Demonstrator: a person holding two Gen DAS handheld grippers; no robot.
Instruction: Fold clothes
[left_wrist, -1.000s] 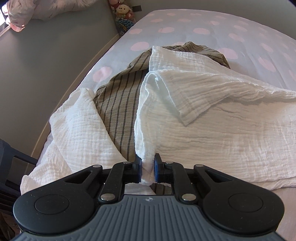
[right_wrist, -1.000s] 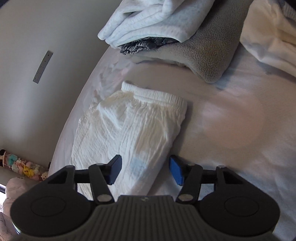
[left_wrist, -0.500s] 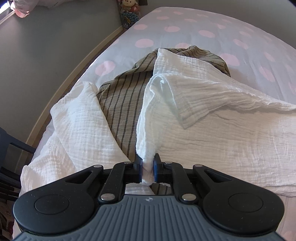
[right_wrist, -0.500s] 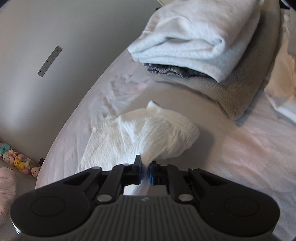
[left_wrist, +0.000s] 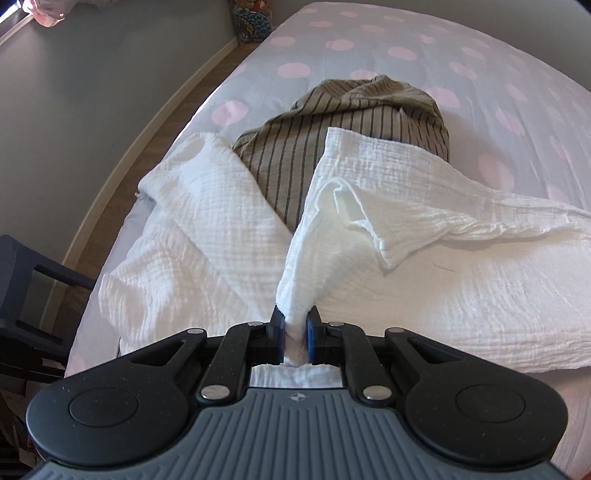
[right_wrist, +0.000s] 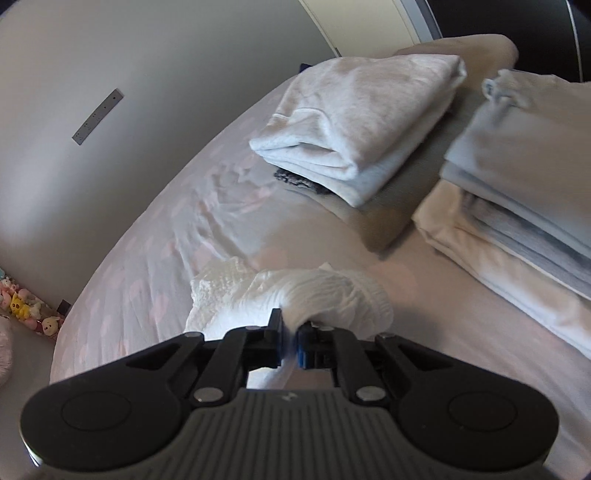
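Left gripper (left_wrist: 295, 338): jaws clamped on a pinched fold of the white crinkled garment (left_wrist: 424, 266), blue pads pressing the cloth from both sides, a tongue of fabric hanging down behind them. From the pinch, cloth drawn up into a taut ridge rising ahead of the jaws. Rest of the garment spread on the bed (left_wrist: 369, 55), one broad panel to the right of the jaws, another panel with a rounded end off to the left. Between those two panels, ahead of the jaws, a brown striped garment (left_wrist: 332, 122), partly covered by the white one. Further ahead, pink-dotted sheet. Far left of the jaws, a dark chair frame (left_wrist: 26, 280) beside the bed edge, grey floor beyond.

Right gripper (right_wrist: 291, 341): jaws having just been closing, now pinched together on a bunch of white crinkled shorts (right_wrist: 295, 295), cloth gathered between the blue pads and lifted off the sheet. Elastic waistband bulging just right of the jaws, remaining fabric trailing left and ahead onto the sheet. Well ahead of the jaws, a folded white towel (right_wrist: 354, 122) atop a dark patterned piece and a grey-brown folded blanket (right_wrist: 391, 218). Ahead to the right, a stack of folded clothes (right_wrist: 517, 192), pale grey over cream. Far left, small plush toys (right_wrist: 26, 306) on the floor by the wall.
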